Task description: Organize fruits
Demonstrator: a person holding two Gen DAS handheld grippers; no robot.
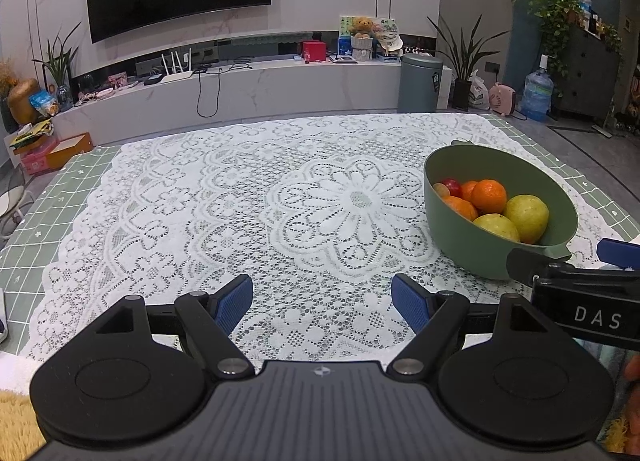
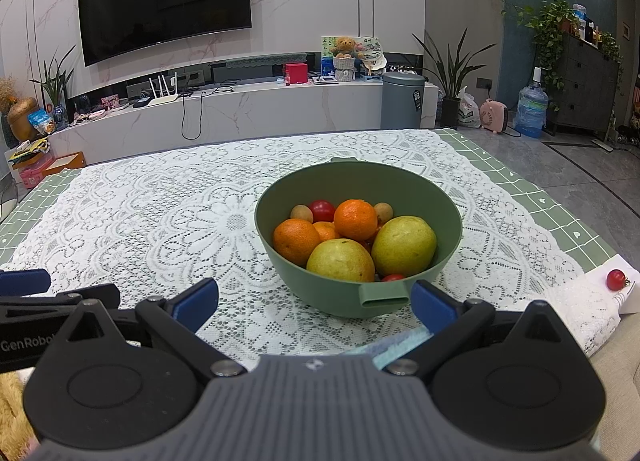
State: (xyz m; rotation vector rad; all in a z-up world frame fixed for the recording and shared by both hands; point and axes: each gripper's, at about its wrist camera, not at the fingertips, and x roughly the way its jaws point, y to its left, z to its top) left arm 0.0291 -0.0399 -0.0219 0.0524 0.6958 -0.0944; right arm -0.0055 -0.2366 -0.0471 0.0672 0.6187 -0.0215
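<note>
Facing both gaping, empty tongs [image 1: 322, 303] [image 2: 314, 301] — green bowl's [image 2: 448, 217] spout [image 2: 384, 297], fruit heaped inside.

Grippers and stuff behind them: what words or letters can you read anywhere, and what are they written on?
"DAS": white letters on the right gripper, seen from the left wrist view.
"GenRobo", cut off by the picture's edge: on the left gripper, seen from the right wrist view.
Tag on the grey bin: too small to read.
Label on the water jug: too blurred to read.
</note>
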